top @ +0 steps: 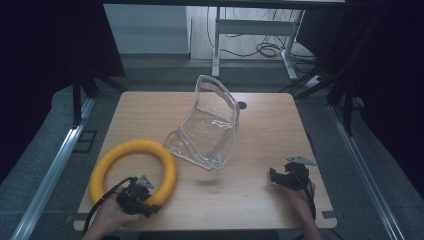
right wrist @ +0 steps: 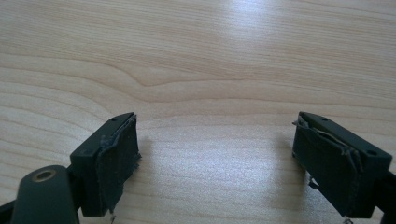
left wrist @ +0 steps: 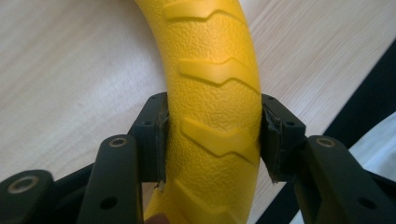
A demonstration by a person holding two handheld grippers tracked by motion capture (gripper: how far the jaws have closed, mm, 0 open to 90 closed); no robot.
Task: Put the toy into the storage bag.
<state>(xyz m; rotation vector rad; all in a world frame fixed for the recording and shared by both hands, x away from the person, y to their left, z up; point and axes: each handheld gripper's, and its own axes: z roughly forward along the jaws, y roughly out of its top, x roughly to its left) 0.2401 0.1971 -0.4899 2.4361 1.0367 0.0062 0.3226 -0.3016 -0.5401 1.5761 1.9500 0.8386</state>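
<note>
Gripping the yellow ring point(left wrist: 212, 112) at the table's point(top: 260, 195) near left, left gripper point(top: 137, 196) clamped on it — right gripper point(right wrist: 217, 158) spread empty. Guessing it goes into the clear pouch point(top: 207, 125) next — needs a lift.

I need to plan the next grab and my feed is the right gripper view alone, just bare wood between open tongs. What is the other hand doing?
Observer: The left tongs are shut on a yellow ring, clamped across its near side.
Operator: Is the ring flat on the table?
Observer: In the high view it appears to lie flat on the wooden table, toward its left front corner.
Operator: Anything else out there?
Observer: A clear plastic pouch stands propped up mid-table, just right of the ring. Your right tongs sit open near the front right, well clear of it.
</note>
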